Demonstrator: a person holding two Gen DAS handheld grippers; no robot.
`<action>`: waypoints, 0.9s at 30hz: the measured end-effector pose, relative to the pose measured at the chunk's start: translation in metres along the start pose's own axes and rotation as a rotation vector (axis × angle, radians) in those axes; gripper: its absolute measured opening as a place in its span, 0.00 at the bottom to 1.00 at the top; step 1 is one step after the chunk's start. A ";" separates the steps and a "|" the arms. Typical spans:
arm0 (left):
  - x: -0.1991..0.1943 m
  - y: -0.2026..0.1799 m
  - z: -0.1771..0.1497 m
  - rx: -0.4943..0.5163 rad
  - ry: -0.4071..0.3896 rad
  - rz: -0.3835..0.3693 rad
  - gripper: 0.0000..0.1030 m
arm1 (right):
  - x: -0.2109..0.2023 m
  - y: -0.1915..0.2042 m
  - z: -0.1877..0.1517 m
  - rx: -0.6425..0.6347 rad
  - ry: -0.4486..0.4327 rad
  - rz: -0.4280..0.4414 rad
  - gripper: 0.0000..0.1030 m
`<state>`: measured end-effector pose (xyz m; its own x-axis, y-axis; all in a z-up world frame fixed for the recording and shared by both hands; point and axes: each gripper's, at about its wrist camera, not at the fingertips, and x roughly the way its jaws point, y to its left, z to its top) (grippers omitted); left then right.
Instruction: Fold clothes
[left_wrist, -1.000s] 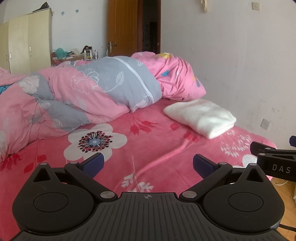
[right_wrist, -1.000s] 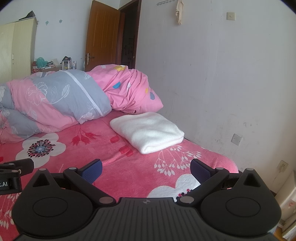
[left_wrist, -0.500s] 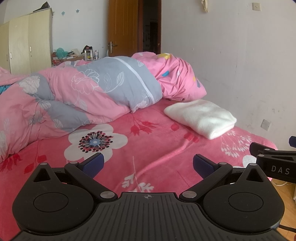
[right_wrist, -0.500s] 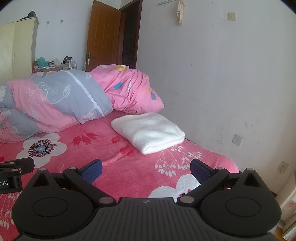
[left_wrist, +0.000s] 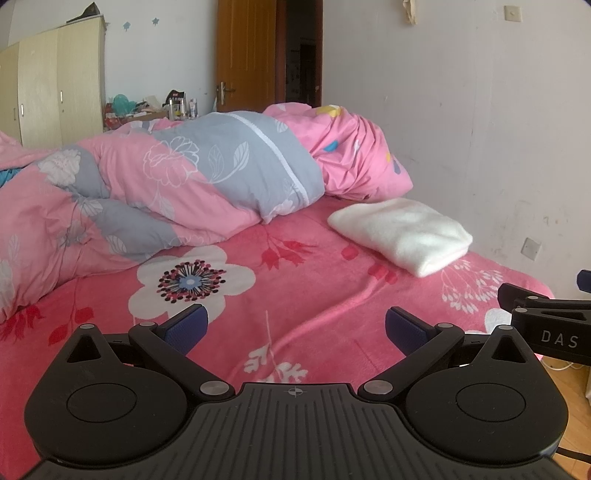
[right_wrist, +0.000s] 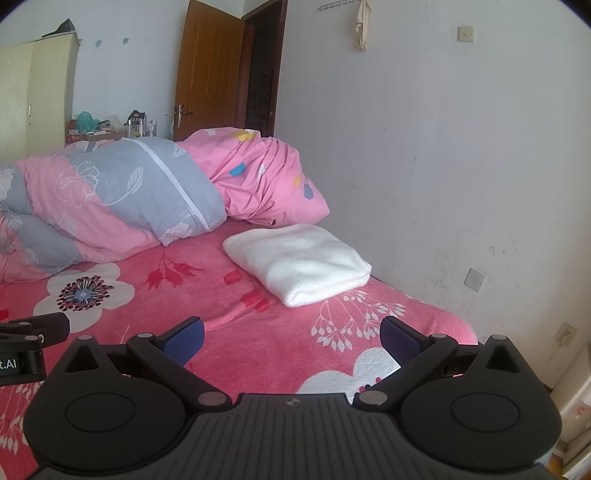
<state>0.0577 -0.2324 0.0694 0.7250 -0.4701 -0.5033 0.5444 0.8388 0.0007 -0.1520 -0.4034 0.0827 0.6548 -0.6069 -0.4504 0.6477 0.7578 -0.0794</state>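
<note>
A: On the bed, near the wall side, lies the towel, white and folded into a thick block, just below the pink pillow.

B: And the grippers?

A: The left gripper hangs over the near edge of the bed with its blue pads spread wide, nothing between them. The right gripper is the same: fingers wide apart, empty, pointing toward the towel.

B: Are they close to the towel?

A: Well apart from it; a stretch of pink flowered sheet lies between. The two grippers sit side by side, each catching the other at its frame edge.

B: What else is on the bed?

A: A pink and grey duvet, bunched at the far side, touching the pillow.
</note>
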 end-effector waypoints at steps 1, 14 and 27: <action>0.000 0.000 0.000 0.000 0.000 0.000 1.00 | 0.000 0.000 0.000 -0.001 0.000 0.000 1.00; 0.000 0.000 0.000 -0.001 0.003 0.000 1.00 | 0.000 0.002 -0.001 -0.009 0.001 0.002 1.00; 0.000 0.000 0.000 0.001 0.004 -0.003 1.00 | 0.000 0.001 -0.001 -0.007 0.003 -0.001 1.00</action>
<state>0.0577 -0.2326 0.0699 0.7221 -0.4714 -0.5064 0.5468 0.8373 0.0002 -0.1519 -0.4019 0.0818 0.6529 -0.6074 -0.4526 0.6459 0.7585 -0.0863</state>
